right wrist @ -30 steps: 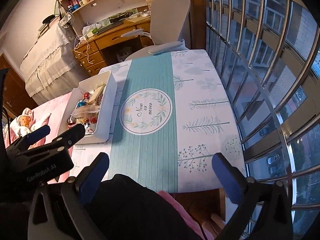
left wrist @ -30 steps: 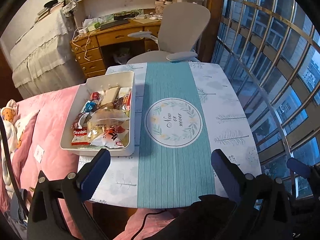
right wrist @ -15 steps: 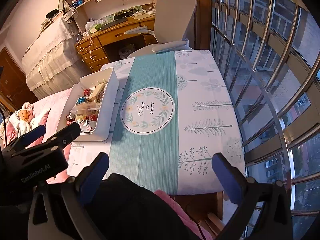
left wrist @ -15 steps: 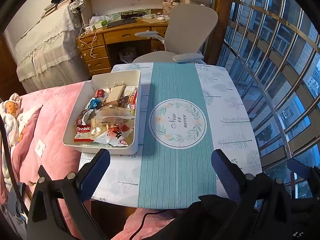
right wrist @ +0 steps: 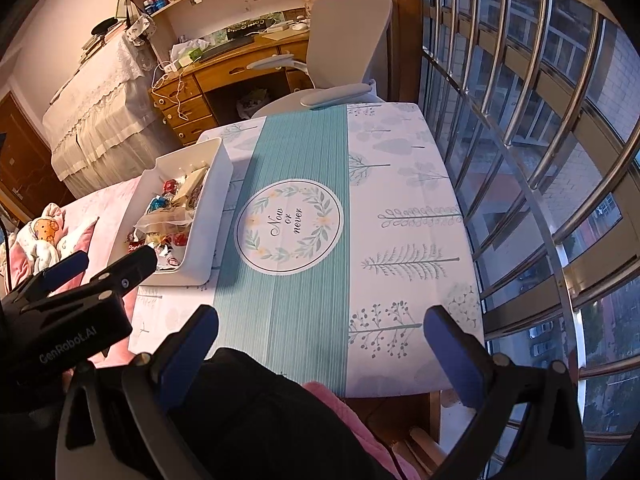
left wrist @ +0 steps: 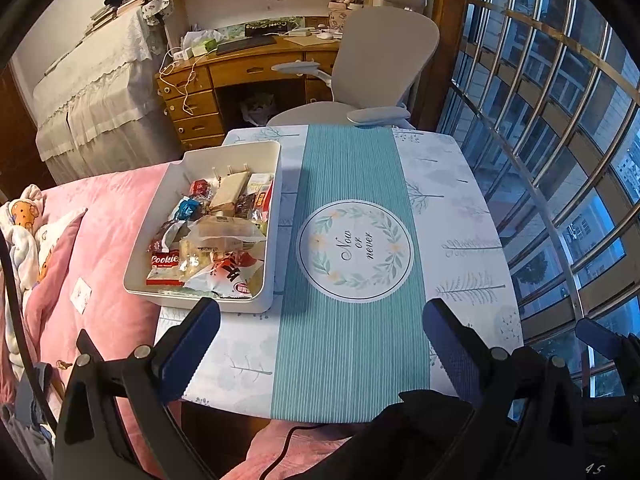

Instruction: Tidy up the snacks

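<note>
— Seeing anything held? Both look spread wide, left gripper (left wrist: 320, 334) and right gripper (right wrist: 320, 330), nothing between them.

— Nothing. White plastic bin (left wrist: 272, 224) sits left of centre on the worktop (left wrist: 460, 240), heaped with crinkly snacks (left wrist: 216, 236); one red pack (left wrist: 164, 268) reads "Cookie". The teal runner (left wrist: 352, 344) says "Now or never".

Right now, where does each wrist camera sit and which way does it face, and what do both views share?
Left wrist: rides the left hand-held gripper, open, above the table's near edge, facing the white snack bin and desk chair; the right hand-held gripper's finger shows at right.
Right wrist: rides the right hand-held gripper, open, further right, facing the tablecloth and window bars; the left hand-held gripper shows at left.
Shared: bin, tablecloth, chair.
</note>
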The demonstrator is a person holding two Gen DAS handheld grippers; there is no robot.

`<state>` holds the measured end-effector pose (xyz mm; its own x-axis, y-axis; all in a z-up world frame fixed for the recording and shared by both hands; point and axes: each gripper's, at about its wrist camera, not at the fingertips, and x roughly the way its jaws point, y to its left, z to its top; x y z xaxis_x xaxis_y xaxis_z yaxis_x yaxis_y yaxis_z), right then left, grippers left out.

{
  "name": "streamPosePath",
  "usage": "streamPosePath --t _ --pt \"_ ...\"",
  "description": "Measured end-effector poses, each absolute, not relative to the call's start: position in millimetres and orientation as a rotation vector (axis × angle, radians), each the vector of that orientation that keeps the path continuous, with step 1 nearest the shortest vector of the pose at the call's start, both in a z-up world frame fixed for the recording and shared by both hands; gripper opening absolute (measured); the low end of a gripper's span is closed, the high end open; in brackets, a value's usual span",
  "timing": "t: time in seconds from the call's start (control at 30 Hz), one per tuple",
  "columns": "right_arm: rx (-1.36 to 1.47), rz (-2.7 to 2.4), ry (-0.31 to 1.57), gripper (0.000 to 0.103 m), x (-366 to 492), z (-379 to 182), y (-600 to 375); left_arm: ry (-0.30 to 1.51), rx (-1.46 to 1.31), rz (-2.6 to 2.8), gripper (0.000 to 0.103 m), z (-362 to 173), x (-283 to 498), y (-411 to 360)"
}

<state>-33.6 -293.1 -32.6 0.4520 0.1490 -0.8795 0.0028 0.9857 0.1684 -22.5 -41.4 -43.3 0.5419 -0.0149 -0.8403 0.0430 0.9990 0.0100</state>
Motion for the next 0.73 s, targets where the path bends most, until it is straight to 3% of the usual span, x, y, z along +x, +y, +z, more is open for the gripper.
streamPosePath --t 0.73 --pt "0.165 0.107 1.123 0.103 -27.4 -41.9 -297.1 1.011 0.039 -0.025 0.101 -45.3 -17.2 -46.3"
